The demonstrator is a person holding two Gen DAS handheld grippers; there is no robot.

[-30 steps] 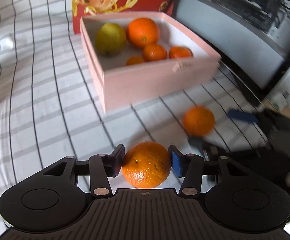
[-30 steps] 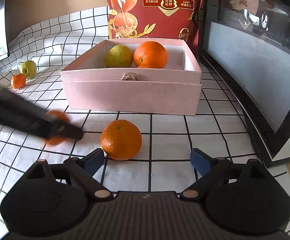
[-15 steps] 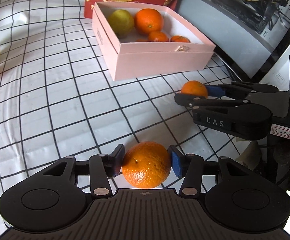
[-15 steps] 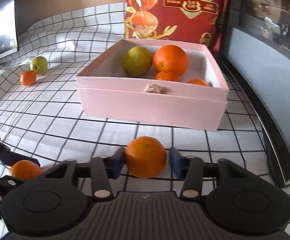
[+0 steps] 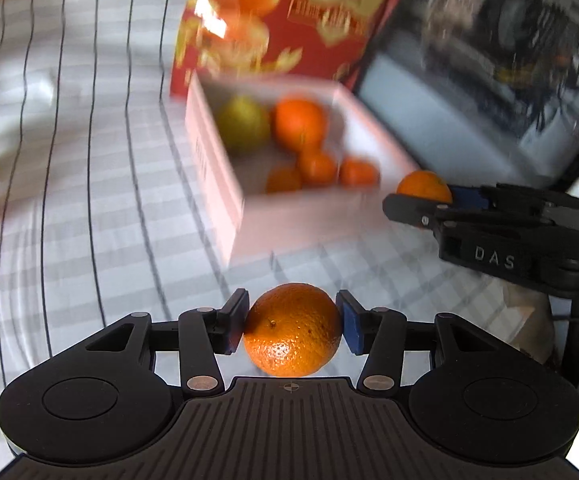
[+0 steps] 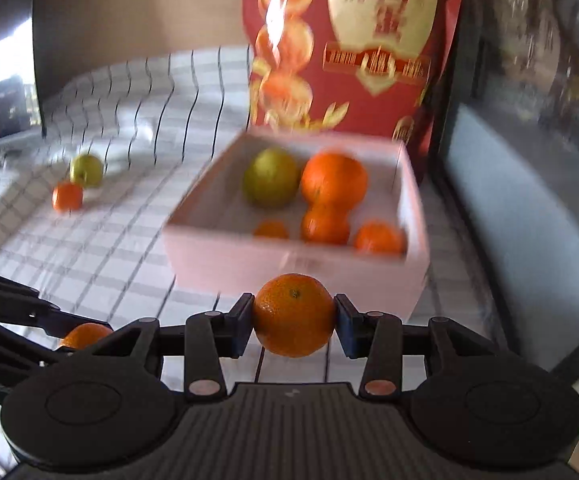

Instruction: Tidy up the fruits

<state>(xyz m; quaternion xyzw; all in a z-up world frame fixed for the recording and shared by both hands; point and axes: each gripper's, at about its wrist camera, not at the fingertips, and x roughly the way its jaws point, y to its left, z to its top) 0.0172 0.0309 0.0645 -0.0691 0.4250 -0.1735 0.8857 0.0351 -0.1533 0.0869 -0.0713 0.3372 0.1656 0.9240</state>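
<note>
A: From the left wrist, what sits between the fingers?

B: The left gripper (image 5: 292, 327) has its blue pads pressed on a large round orange with pebbled skin (image 5: 292, 334), clear of the grid-lined white tablecloth (image 5: 69, 208). The open pink cardboard box (image 5: 225, 184) lies ahead and a little to the left of the fingers, its near corner pointing toward them. Inside are a yellow-green pear-like fruit (image 5: 245, 128) and four oranges.

A: And the other hand?

B: In the same view the right gripper (image 5: 421, 196) sits just off the box's right-hand corner, clamped on a smaller smooth mandarin (image 5: 423, 187). I judge it the nearer one to the box.

A: The right wrist view?

B: That mandarin (image 6: 294, 320) is pinched between the fingers, with the box's near wall (image 6: 289, 268) directly ahead, so a forward carry over that wall should do. Toward the cloth's far left edge, a small green apple (image 6: 86, 170) and a little orange (image 6: 67, 197) wait, touching or nearly so.
</note>
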